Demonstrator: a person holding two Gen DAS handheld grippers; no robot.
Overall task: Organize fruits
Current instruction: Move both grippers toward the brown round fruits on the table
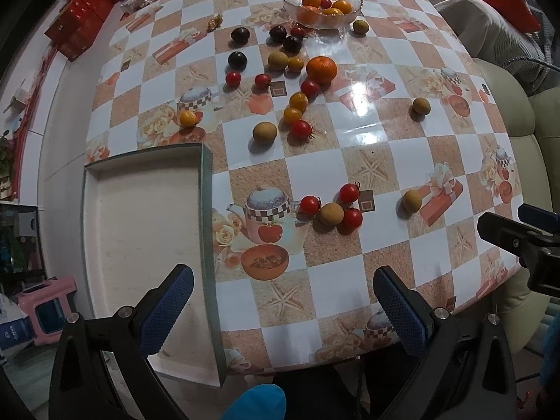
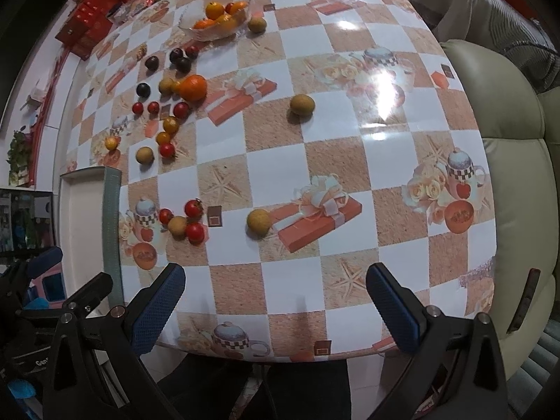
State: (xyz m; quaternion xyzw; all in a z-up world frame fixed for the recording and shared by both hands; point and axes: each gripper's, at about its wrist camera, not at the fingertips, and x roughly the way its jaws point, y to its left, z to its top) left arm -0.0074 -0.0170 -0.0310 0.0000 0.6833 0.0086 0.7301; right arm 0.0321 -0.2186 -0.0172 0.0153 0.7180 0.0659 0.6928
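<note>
Fingers [image 1: 178, 301] of the left gripper [image 1: 280, 301] spread wide, nothing between them; right gripper [image 2: 274, 297] likewise wide apart and empty. Both hover at the near edge of the bench [image 2: 350, 161]. Fruits lie scattered ahead: nearest cluster, tomatoes [image 1: 350, 192] touching a longan [image 1: 331, 214], sits forward and between the two. Lone longan [image 2: 259, 220] lies straight ahead of the right fingers, likely its pick. Round, no long axis. Tray [image 1: 140, 210] at near-left corner; bowl [image 1: 322, 3] at far edge. No legible writing.
</note>
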